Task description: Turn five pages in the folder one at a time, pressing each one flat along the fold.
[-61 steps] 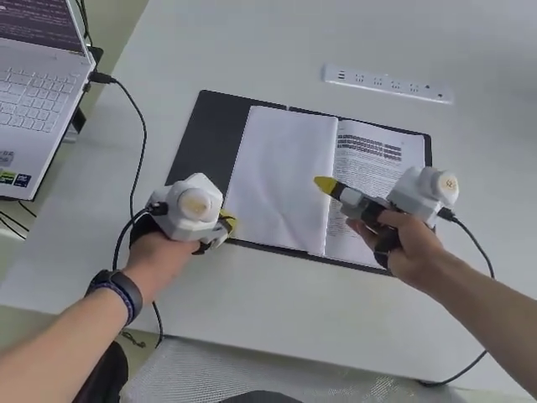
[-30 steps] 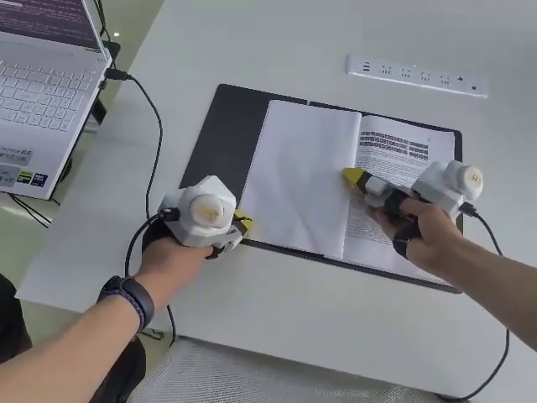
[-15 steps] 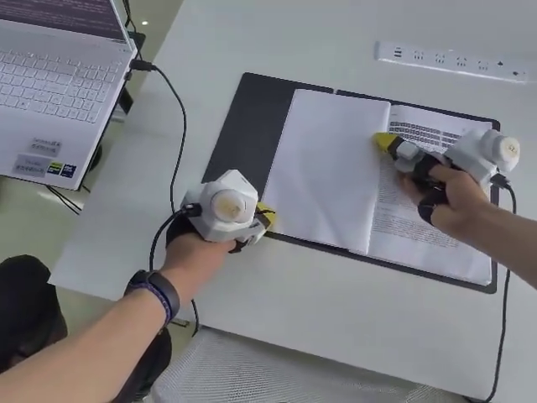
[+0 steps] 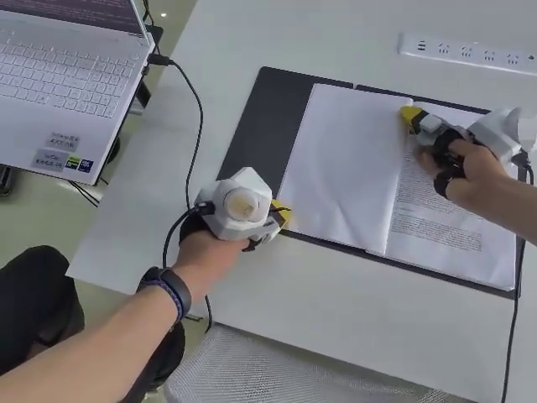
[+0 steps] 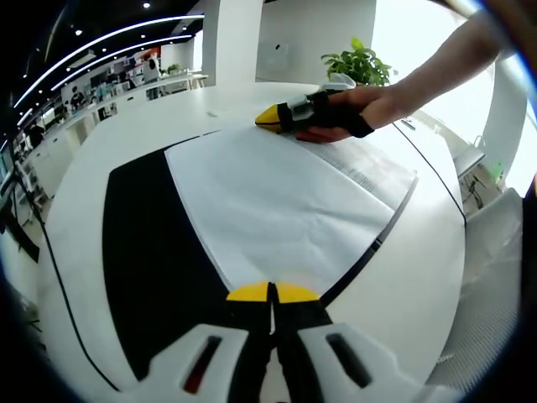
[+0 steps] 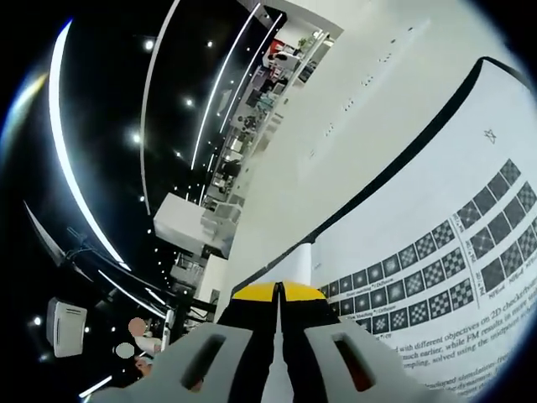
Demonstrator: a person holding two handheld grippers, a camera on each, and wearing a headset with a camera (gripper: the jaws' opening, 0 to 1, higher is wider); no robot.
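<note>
White bench (image 4: 336,336) carries an open folder (image 4: 260,126). Left tool (image 4: 281,217) and right tool (image 4: 410,114) are closed and empty. Pages (image 4: 344,168) are likely thin and floppy: lift at an outer corner.

Your left gripper (image 4: 281,217): white faceted housing, black fingers (image 5: 248,323) tipped yellow, black cable (image 4: 170,243) leaving the rear. Your right gripper (image 4: 411,116): same build, same colours. Left wrist: dark band (image 4: 170,290). Right hand (image 4: 470,172): black straps (image 4: 445,159) across it. Dark trousers (image 4: 33,302).
</note>
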